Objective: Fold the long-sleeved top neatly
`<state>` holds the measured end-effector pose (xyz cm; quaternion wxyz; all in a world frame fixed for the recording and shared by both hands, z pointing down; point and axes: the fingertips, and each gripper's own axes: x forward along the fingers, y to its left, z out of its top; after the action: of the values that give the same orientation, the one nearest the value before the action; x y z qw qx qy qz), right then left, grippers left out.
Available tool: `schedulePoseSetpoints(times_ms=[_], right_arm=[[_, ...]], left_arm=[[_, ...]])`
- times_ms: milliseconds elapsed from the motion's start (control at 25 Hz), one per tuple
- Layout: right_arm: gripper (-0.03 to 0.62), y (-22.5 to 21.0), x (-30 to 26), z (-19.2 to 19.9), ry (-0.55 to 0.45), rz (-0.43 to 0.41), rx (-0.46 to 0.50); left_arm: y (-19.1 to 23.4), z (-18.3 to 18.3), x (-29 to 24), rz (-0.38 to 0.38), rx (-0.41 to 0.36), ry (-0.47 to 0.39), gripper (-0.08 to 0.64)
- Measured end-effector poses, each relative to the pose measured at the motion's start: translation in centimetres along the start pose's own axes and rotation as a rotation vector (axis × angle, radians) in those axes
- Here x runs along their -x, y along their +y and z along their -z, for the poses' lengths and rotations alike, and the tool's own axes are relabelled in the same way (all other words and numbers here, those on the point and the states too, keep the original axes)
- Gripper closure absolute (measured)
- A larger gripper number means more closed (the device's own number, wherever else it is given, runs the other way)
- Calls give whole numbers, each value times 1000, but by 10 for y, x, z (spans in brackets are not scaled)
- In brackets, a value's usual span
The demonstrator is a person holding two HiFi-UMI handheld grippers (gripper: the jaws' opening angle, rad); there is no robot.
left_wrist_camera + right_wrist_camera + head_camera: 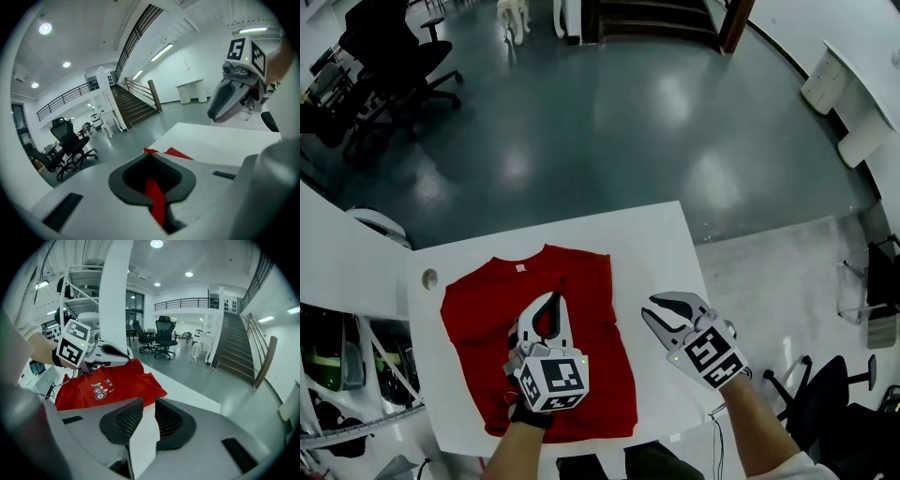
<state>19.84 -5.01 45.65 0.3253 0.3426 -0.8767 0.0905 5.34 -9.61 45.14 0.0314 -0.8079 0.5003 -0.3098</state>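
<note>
Garment position: we find the red long-sleeved top lying on the white worktop, neck toward the far edge. A small white neck label shows there, and its text is too small for us to read.

Chest print: in the right gripper view we see a small multicoloured graphic with round shapes. We cannot make out any lettering in it.

Left tongs: closed together and clamped on a fold of the red fabric, over the middle of the top.

Right tongs: slightly apart, with only bare worktop showing between them, just beside the top's right edge.

Each gripper carries a cube faced with black-and-white square markers.
</note>
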Motion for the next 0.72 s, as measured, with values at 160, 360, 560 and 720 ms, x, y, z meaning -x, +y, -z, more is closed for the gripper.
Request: schedulePoseSetpoints(times_ms=[160, 360, 560, 720], right_arm=[[498, -6, -1, 6, 3, 2, -8], [499, -10, -3, 12, 5, 3, -15], [499, -14, -4, 16, 15, 0, -23], [497, -5, -9, 17, 19, -19, -17]], left_arm=[[-22, -13, -10, 36, -47, -33, 541], [-64, 32, -29, 168, -100, 114, 541], [-93, 72, -35, 297, -133, 259, 479], [-96, 76, -30, 336, -136, 267, 420]])
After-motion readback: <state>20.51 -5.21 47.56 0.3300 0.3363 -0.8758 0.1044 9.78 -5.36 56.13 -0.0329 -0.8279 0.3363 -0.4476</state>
